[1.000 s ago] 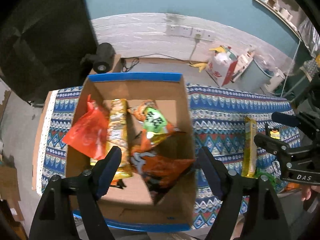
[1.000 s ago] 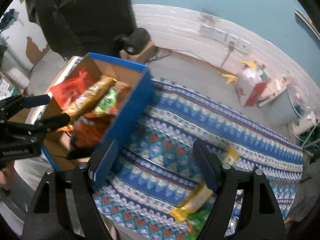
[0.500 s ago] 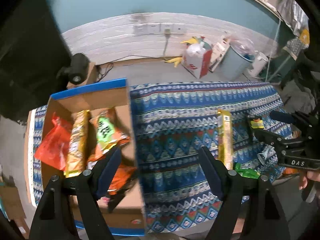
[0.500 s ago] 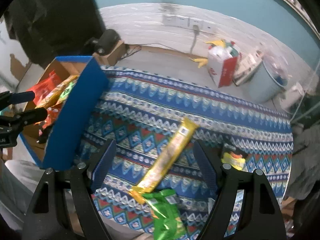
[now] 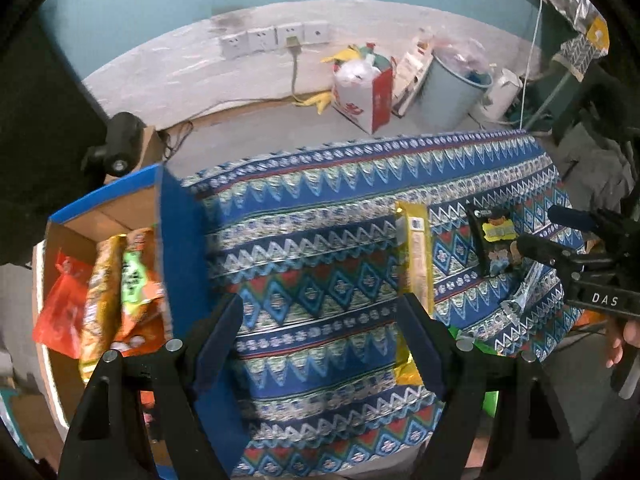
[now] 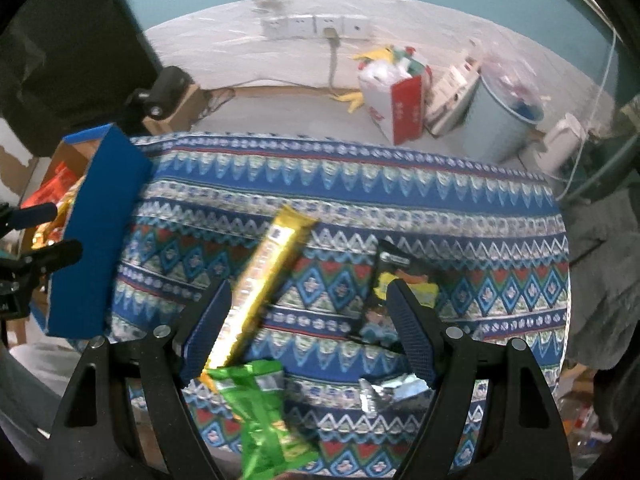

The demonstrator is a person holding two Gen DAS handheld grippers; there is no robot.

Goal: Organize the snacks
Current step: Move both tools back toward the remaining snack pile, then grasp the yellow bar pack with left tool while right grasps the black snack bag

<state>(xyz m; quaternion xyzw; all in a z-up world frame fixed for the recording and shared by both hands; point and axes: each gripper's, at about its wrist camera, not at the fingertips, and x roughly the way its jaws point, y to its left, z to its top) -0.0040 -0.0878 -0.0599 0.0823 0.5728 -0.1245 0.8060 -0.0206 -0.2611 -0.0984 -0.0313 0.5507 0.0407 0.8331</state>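
Left wrist view
Landmark: the box (image 5: 176, 240) stood at the cloth's left end, snacks already inside.
Left gripper (image 5: 320, 332): jaws wide apart, holding nothing, only cloth (image 5: 320, 208) between them; it pointed steeply down.
Bar (image 5: 416, 256): well right of the box, just beyond the right fingertip, long axis running away from the camera.
Black pack (image 5: 494, 240): farther right of the box than the bar.
Right gripper (image 5: 560, 236): at the frame's right edge over the black pack, farthest from the box.

Right wrist view
Right gripper (image 6: 308, 324): jaws wide apart, nothing held, aimed steeply down.
Bar (image 6: 264, 280): right of the box (image 6: 100, 240), lying diagonally, its near end by the left finger.
Green pack (image 6: 264, 412): between the fingers, at the cloth's near edge.
Black pack (image 6: 396, 276): by the right fingertip.
Nearer hand: probably the right, for all three.
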